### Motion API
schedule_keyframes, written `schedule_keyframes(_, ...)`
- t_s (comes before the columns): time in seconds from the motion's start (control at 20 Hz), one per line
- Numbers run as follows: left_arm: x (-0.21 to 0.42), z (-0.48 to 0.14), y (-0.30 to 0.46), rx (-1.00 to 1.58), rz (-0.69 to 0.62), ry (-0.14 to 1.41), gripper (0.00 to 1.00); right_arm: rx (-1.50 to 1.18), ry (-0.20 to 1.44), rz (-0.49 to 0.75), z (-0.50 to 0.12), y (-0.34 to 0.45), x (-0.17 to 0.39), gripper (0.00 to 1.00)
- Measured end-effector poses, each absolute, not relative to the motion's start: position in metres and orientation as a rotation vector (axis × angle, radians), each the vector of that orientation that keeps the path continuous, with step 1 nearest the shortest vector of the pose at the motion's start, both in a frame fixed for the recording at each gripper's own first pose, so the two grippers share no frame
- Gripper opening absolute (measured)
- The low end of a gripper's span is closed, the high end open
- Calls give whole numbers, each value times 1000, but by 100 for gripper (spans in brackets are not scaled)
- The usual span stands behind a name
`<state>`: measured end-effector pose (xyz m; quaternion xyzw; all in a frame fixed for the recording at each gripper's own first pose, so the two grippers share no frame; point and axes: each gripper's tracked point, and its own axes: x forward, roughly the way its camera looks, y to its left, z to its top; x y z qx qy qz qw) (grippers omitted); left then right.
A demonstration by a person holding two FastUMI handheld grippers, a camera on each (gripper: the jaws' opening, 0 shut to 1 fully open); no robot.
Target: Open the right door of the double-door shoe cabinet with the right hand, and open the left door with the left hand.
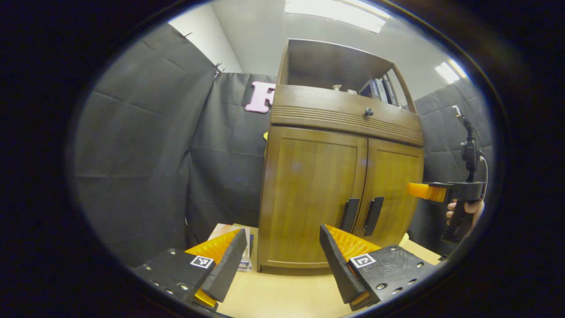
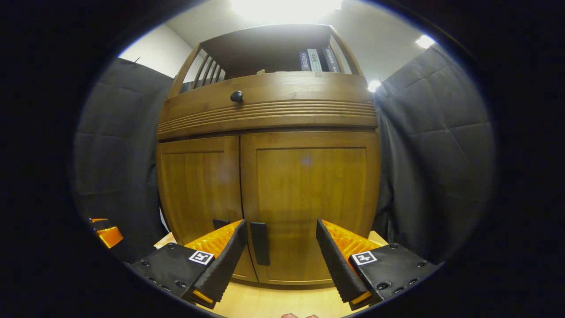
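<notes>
A wooden double-door shoe cabinet [image 1: 340,176] is standing on a pale worktop [image 1: 282,296] in a cloth-walled booth, both doors sitting shut, their edges meeting at a narrow centre seam. The left door [image 1: 313,194] and the right door [image 1: 393,194] are each carrying a dark vertical handle beside that seam: the left handle [image 1: 350,215] and the right handle [image 1: 373,215], just apart from one another. The left gripper [image 1: 282,260] is hovering in front of the left door, fingers spread wide and holding nothing, with bare worktop lying between them and the cabinet's base. The right gripper [image 2: 279,256] is facing the right door [image 2: 309,203] close up, its fingers likewise parted and gripping nothing, the right handle [image 2: 260,243] showing in the gap between them. A hand [image 1: 465,210] is holding that gripper off the cabinet's right edge. Books [image 2: 315,59] are standing on the open shelf above a drawer knob [image 2: 236,96].
</notes>
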<state>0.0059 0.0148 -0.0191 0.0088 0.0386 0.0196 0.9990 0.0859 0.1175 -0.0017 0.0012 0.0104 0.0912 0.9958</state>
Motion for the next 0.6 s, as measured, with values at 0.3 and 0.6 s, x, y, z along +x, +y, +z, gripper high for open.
schedule_keyframes(0.3,8,-24,20,-4,85,113,95,-45,46,215,-22,159,125,97)
schedule_keyframes(0.6,9,-24,20,-18,90,116,95,-64,100,187,-46,171,155,97)
